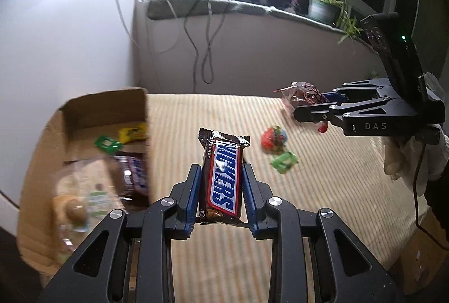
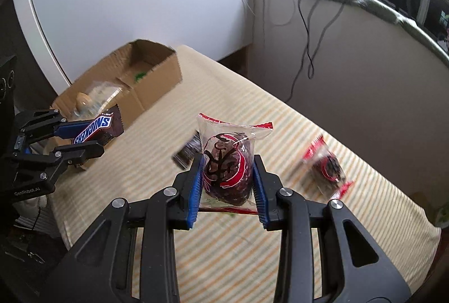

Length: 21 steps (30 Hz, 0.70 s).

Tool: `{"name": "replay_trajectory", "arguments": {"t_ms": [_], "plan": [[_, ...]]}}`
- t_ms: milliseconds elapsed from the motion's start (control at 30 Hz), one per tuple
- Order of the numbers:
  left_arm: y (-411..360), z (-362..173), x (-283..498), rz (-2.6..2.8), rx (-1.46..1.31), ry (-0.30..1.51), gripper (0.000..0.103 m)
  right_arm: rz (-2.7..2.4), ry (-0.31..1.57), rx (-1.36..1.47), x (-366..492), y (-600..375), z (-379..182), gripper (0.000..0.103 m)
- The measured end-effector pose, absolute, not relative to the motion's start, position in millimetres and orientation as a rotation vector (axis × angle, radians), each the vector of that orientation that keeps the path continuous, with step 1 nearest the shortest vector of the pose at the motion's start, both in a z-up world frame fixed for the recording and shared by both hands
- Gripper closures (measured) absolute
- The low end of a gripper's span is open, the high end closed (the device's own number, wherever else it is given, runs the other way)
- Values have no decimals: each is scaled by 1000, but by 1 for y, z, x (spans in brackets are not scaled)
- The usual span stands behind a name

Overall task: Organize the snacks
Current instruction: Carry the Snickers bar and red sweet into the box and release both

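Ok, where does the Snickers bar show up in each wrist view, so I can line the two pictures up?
Left wrist view: Snickers bar at centre, upright between the left gripper pads.
Right wrist view: same bar at the left edge, lying sideways in that gripper, in front of the box.
Shared landmark: the cardboard box on the striped cloth.

The left gripper (image 1: 221,176) and the right gripper (image 2: 228,176) both tilt downward, blue pads clamped on a load; a white-gloved hand (image 1: 415,159) holds the right.
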State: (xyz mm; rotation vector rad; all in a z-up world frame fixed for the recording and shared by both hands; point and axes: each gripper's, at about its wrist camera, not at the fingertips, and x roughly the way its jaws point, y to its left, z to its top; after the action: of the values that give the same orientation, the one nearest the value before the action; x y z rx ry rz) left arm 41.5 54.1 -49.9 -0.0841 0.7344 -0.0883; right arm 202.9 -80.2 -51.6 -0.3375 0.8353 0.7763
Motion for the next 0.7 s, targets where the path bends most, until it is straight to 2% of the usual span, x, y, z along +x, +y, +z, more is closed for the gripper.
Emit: {"name": "replay_trajectory", "arguments": {"t_ms": [700], "plan": [[151,-44,35,124,-120,700,76,928,796,-393,202,41,-40,69]]}}
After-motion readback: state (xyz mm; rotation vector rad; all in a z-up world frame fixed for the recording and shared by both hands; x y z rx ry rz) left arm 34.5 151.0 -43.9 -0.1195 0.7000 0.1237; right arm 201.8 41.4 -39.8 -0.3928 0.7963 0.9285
